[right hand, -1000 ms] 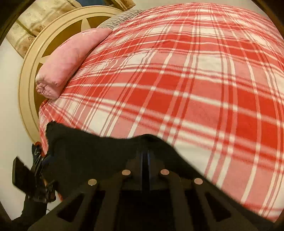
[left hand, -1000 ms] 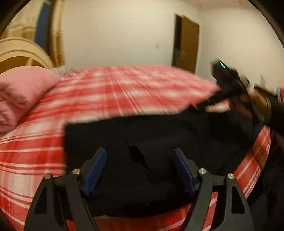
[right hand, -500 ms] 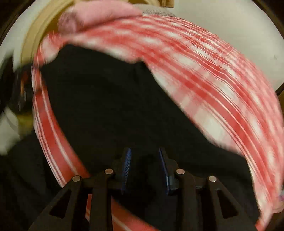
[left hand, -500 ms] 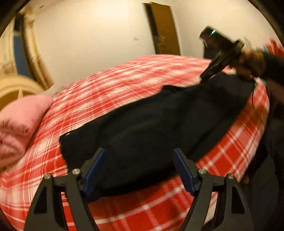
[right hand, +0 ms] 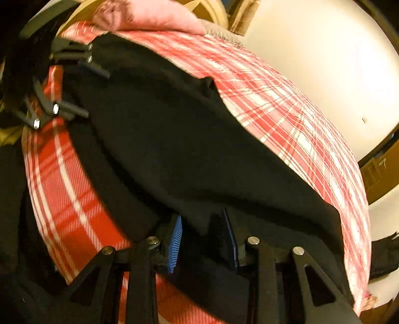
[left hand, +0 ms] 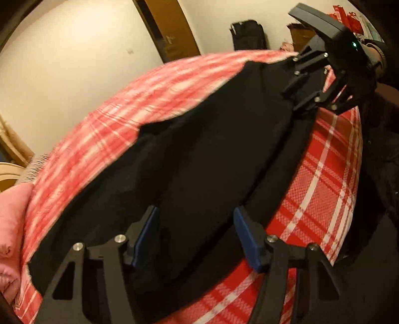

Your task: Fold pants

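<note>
The black pants (left hand: 204,154) lie stretched along the near edge of a bed with a red and white plaid cover (left hand: 119,104). My left gripper (left hand: 197,236) is open, its blue pads either side of one end of the pants. My right gripper (right hand: 203,239) is open, its jaws a smaller way apart around a fold of the other end of the pants (right hand: 174,139). Each gripper shows in the other's view: the right one (left hand: 299,89) at top right, the left one (right hand: 84,92) at top left.
A pink pillow (left hand: 10,224) lies at the head of the bed by a cream headboard (right hand: 207,10). A brown door (left hand: 169,27) and a dark bag (left hand: 248,35) stand by the far wall. The plaid cover hangs down the bed's side (left hand: 324,174).
The right gripper was shut on the pants a second ago and has opened. Both grippers have swung to look along the pants from each end, and the pants now lie stretched out.
</note>
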`<state>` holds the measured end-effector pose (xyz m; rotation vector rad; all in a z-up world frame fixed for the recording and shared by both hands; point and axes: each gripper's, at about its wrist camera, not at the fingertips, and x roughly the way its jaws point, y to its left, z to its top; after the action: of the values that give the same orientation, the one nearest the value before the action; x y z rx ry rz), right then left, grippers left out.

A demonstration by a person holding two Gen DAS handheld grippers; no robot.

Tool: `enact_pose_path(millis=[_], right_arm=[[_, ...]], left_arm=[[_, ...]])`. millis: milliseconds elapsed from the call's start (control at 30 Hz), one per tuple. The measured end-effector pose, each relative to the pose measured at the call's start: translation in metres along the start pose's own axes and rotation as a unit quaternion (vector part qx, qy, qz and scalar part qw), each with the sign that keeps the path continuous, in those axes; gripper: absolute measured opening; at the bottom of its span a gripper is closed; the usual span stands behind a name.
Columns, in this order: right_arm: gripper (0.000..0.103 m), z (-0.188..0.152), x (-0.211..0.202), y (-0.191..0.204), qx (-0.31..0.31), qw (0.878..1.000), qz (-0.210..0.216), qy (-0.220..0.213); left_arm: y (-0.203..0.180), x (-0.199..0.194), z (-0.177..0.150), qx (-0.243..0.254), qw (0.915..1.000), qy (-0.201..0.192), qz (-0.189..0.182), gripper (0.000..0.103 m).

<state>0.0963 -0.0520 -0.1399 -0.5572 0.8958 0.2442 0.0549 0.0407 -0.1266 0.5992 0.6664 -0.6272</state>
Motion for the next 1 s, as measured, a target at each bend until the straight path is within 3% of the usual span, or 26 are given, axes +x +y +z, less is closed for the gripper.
enact_pose_path(millis=[33,133,267,333,433,533,600,667,700,733,767,833,900,1000], right_arm=[[0.006,0.001,0.000,0.002,-0.004,1.000,0.010,0.006],[0.004,-0.001,-0.011,0.007,-0.021,1.000,0.008,0.014],[0.003,-0.006,-0.042,0.012,-0.012,1.000,0.025,0.008],[0.003,-0.011,-0.037,0.016,-0.024,1.000,0.009,0.012],[0.003,-0.018,-0.014,0.027,-0.026,0.999,-0.001,0.033],[0.004,-0.015,-0.014,0.027,-0.019,0.999,-0.007,0.027],[0.007,-0.018,-0.023,0.018,0.002,1.000,0.013,0.024],[0.025,-0.026,-0.037,0.000,0.045,0.998,0.031,0.018],[0.029,-0.035,-0.043,-0.013,0.070,0.997,0.034,0.014],[0.031,-0.046,-0.052,-0.033,0.109,0.994,0.031,0.008],[0.031,-0.056,-0.061,-0.048,0.142,0.990,0.024,0.006],[0.031,-0.085,-0.071,-0.094,0.225,0.974,0.003,0.007],[0.031,-0.125,-0.089,-0.143,0.328,0.944,-0.030,0.010],[0.031,-0.196,-0.117,-0.212,0.476,0.877,-0.066,0.004]], left_arm=[[0.000,0.001,0.001,-0.001,1.0000,-0.003,0.000,0.066],[0.004,0.002,0.004,-0.026,0.9996,-0.005,-0.014,0.063],[0.002,0.000,0.004,-0.032,0.9974,-0.008,-0.065,0.020],[-0.002,-0.007,0.002,-0.018,0.9974,-0.008,-0.070,0.012],[-0.001,-0.022,-0.003,-0.027,0.9943,-0.020,-0.101,0.011],[-0.003,-0.021,-0.009,-0.025,0.9945,-0.011,-0.101,0.011],[-0.004,-0.015,-0.007,-0.029,0.9947,-0.007,-0.099,0.013],[-0.002,-0.020,-0.006,-0.041,0.9941,-0.010,-0.100,0.015],[-0.001,-0.027,-0.004,-0.046,0.9936,-0.017,-0.102,0.015],[0.000,-0.034,-0.004,-0.046,0.9935,-0.026,-0.101,0.020],[0.000,-0.036,0.000,-0.047,0.9932,-0.034,-0.101,0.032],[0.003,-0.046,0.007,-0.050,0.9922,-0.056,-0.100,0.046],[0.004,-0.043,0.017,-0.051,0.9915,-0.064,-0.101,0.046],[-0.006,-0.032,0.032,-0.043,0.9911,-0.069,-0.105,0.047]])
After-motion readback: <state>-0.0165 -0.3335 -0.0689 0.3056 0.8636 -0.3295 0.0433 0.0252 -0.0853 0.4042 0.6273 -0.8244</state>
